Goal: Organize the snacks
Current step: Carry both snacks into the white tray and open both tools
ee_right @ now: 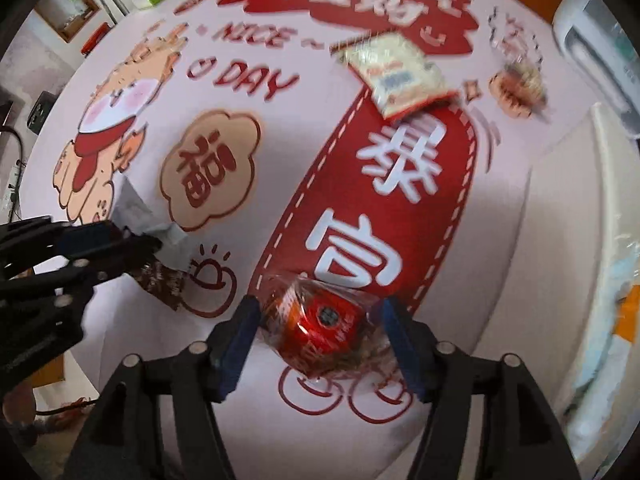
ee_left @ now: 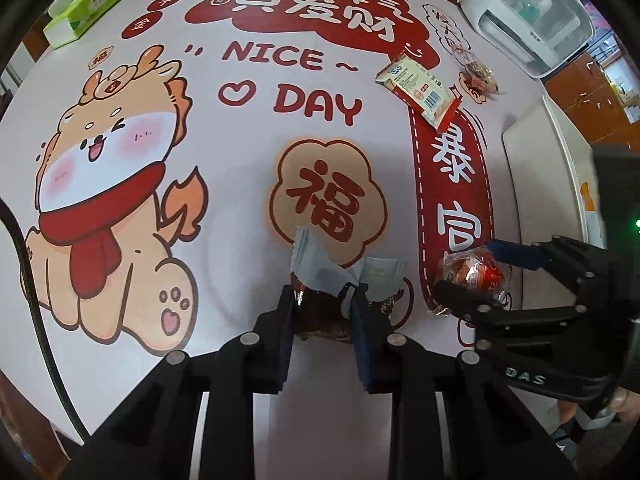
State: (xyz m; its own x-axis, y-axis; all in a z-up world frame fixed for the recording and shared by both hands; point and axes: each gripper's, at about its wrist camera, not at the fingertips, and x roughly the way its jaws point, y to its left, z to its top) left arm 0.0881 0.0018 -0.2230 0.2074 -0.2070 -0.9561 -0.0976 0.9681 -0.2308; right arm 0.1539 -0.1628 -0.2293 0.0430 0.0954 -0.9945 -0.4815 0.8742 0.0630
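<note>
A dark foil snack with a grey torn flap [ee_left: 320,280] was pinched between the jaws of the left gripper [ee_left: 322,312], low over the printed tabletop [ee_left: 224,184]; a red snack in clear wrap [ee_right: 320,320] was held between the jaws of the right gripper [ee_right: 320,316], which were closed in on its wrapper from both sides (whether either item was lifted clear of the surface could not be told).

Two further snacks were left well apart from both grippers at the far side: a cream and red packet [ee_left: 420,90] lying flat, and just beside it a small clear-wrapped snack [ee_left: 478,68], its contents too blurred to be named.

A white tray [ee_left: 548,168] was seen at the right edge; it was judged the likely collecting place, though that was not shown. Nothing could be made out as already sorted; the task was therefore judged to be at an early stage, with two items in hand and two untouched. A green tissue box [ee_left: 84,12] and a white appliance [ee_left: 532,20] were also present at the far edge.
</note>
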